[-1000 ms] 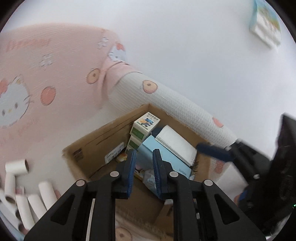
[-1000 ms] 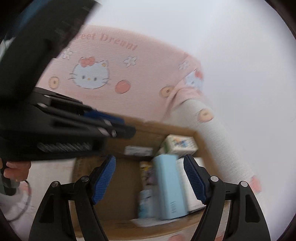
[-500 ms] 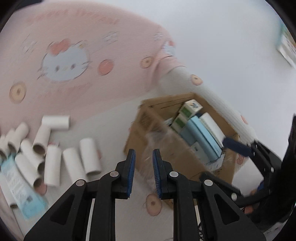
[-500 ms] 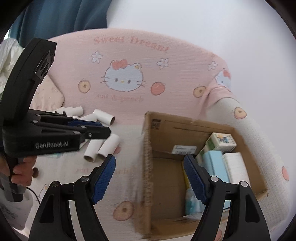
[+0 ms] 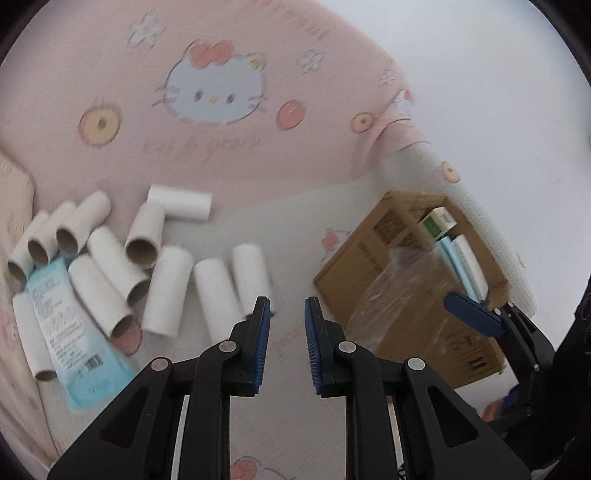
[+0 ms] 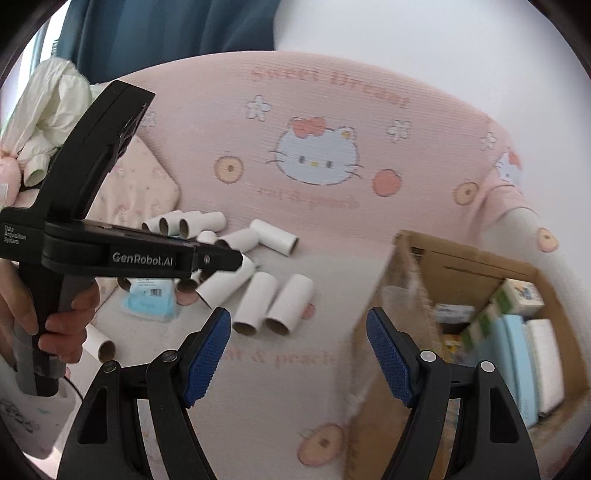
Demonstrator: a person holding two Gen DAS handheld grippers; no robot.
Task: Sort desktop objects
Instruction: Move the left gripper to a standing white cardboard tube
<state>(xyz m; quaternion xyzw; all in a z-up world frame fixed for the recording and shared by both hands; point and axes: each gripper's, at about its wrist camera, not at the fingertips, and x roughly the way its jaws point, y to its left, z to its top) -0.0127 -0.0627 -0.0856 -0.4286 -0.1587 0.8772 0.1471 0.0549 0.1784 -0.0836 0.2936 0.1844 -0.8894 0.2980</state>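
Several white cardboard tubes lie in a loose heap on the patterned bed sheet, with a light blue packet among them. My left gripper hovers just in front of the two nearest tubes. Its jaws stand a narrow gap apart with nothing between them. To the right sits an open cardboard box that holds small boxes. My right gripper is wide open and empty, between the tubes and the box. The left gripper shows from the side, over the heap.
A pink cat-print headboard cushion rises behind the tubes, and a white padded rail runs behind the box. A hand grips the left tool's handle. A white plastic bag and a blue curtain are at the far left.
Both views have swung left, from over the cardboard box to the heap of tubes, and both grippers have come lower. Neither gripper's jaws have changed.
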